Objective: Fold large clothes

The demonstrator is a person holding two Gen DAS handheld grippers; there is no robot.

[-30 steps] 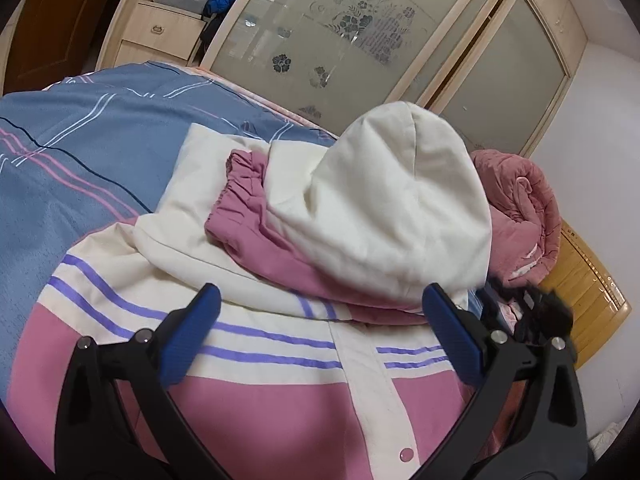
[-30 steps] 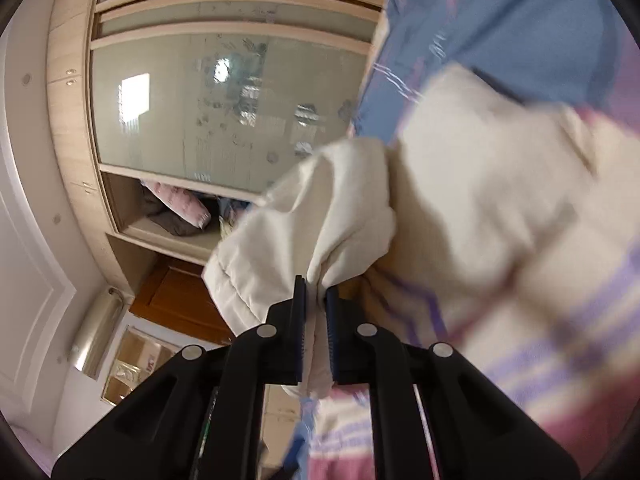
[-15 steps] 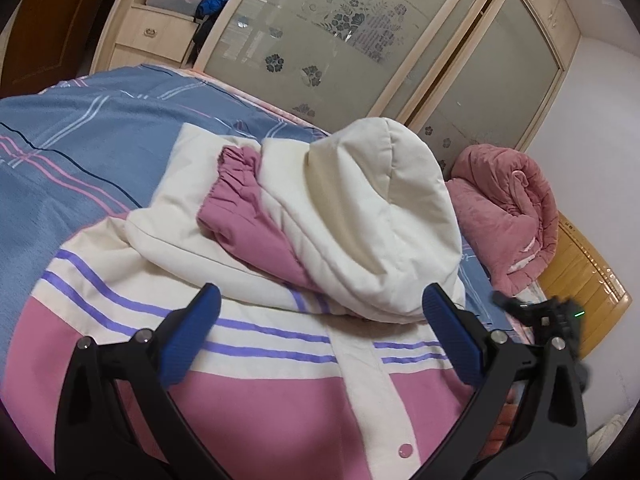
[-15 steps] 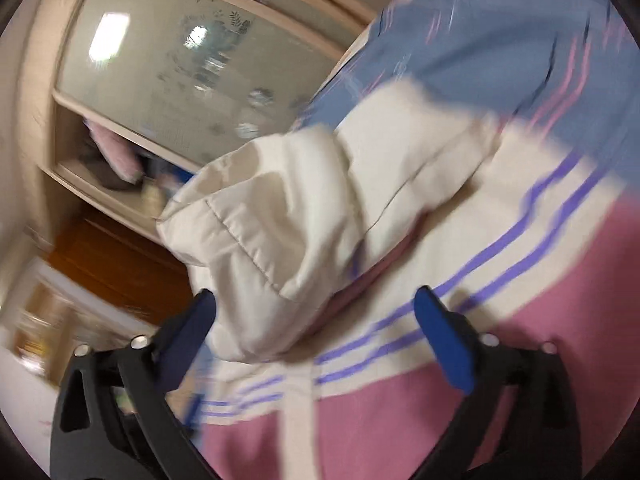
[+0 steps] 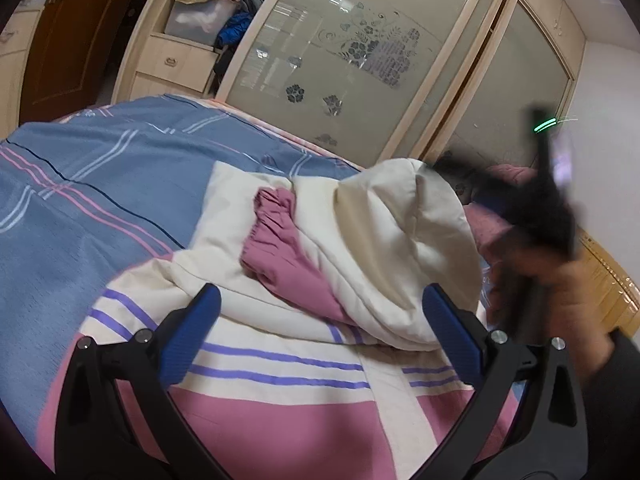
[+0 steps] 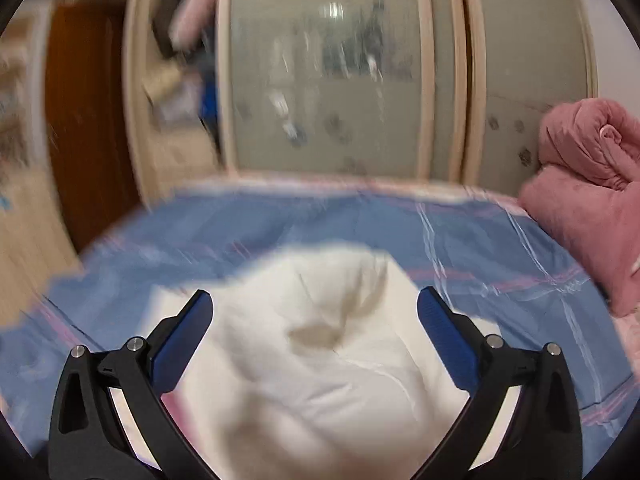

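Right gripper [image 6: 314, 312] jaws just opened, releasing hood [image 6: 320, 360].

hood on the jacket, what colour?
Cream, plain, no stripes. The hood lies folded onto the jacket body; left wrist view shows it sharpest.

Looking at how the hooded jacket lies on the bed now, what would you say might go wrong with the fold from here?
1. The cream hood sits puffed up on the jacket rather than flat; it may spring back or slide off.
2. The pink cuff lies bunched under the hood, so a lump could get folded in.
3. The right gripper, whose jaws have just been opening, holds nothing, and the left gripper is open too; nothing pins the fold.
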